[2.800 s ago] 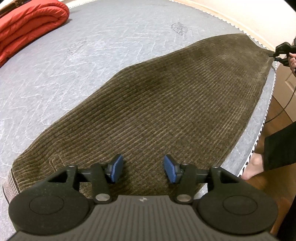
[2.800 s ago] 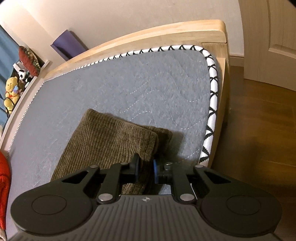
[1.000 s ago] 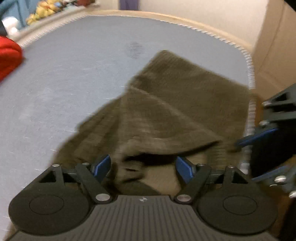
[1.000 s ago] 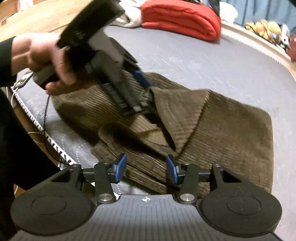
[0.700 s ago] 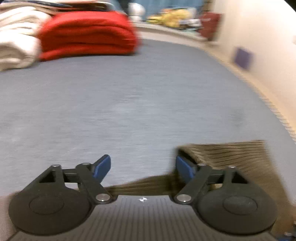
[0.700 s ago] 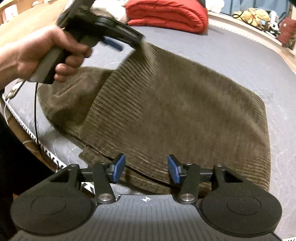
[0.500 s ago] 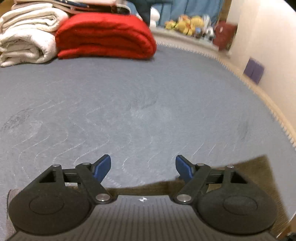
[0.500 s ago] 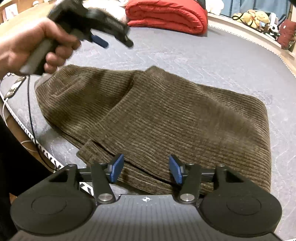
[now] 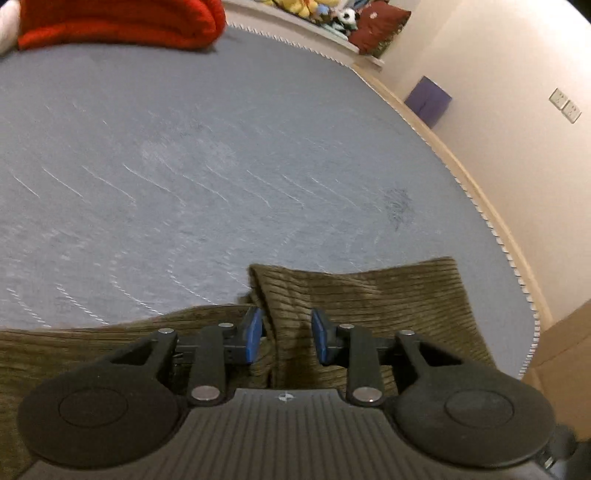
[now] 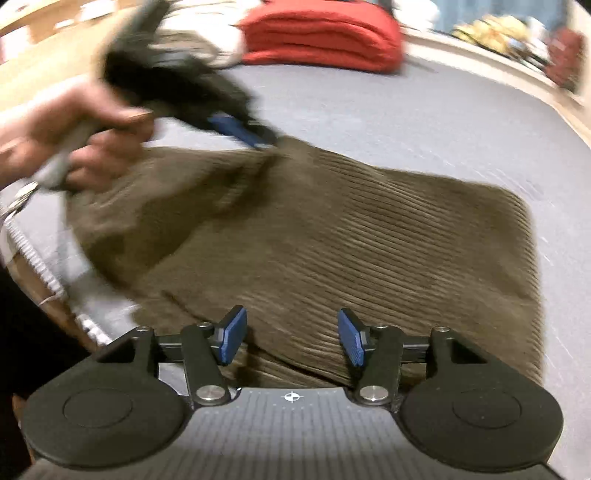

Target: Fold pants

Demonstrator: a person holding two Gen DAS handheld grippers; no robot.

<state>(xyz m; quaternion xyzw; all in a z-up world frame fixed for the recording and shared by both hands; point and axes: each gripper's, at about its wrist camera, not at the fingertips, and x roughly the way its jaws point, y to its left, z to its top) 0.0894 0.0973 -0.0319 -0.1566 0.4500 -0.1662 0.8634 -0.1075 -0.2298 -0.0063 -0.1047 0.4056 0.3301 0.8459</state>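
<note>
Ribbed brown corduroy pants, folded

pants — brown corduroy | folded, lying flat on bed | far corner ridged up

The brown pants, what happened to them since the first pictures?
The brown pants, long and flat before, are folded shorter. The left claw let go, swung back and is closing around a raised fold. The right claw released the leg ends and opened. The red blanket stayed put.
</note>
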